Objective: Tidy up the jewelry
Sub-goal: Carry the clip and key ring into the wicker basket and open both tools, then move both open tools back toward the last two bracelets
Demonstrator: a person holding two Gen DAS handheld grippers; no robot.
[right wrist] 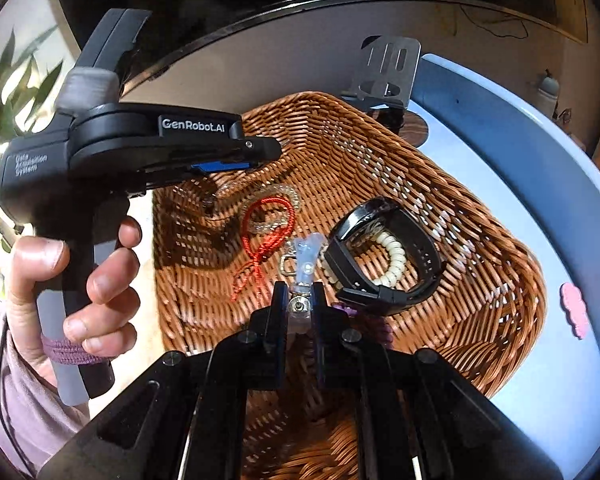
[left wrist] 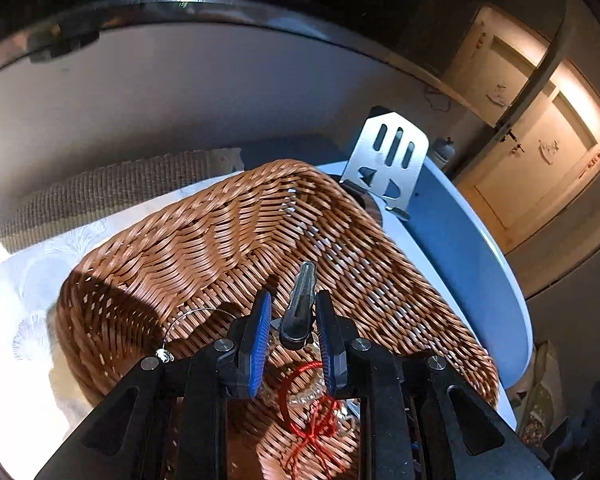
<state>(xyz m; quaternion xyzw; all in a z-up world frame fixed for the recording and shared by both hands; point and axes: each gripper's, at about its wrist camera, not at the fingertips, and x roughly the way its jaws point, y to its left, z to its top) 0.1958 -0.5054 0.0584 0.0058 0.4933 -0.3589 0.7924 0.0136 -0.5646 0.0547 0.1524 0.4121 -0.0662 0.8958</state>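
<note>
A brown wicker basket point(left wrist: 228, 240) point(right wrist: 440, 208) holds jewelry: a red cord bracelet point(right wrist: 266, 232) point(left wrist: 316, 420), a clear bead bracelet point(right wrist: 284, 196), a black watch point(right wrist: 384, 256) and a cream bead bracelet point(right wrist: 394, 256). My left gripper point(left wrist: 294, 320) hangs over the basket, shut on a dark metal hair clip point(left wrist: 300, 304); it also shows in the right wrist view point(right wrist: 236, 160). A thin silver wire ring point(left wrist: 192, 324) lies under it. My right gripper point(right wrist: 299, 304) is shut on a clear plastic clip with a metal clasp point(right wrist: 304, 272), low over the basket floor.
The basket stands on a round blue-and-white table point(right wrist: 520, 168) point(left wrist: 460, 240). A metal phone stand point(left wrist: 392, 160) point(right wrist: 388, 72) stands behind the basket. A pink scalloped item point(right wrist: 574, 312) lies on the table at right. A woven mat point(left wrist: 112, 188) and a plant point(right wrist: 4, 92) are at left.
</note>
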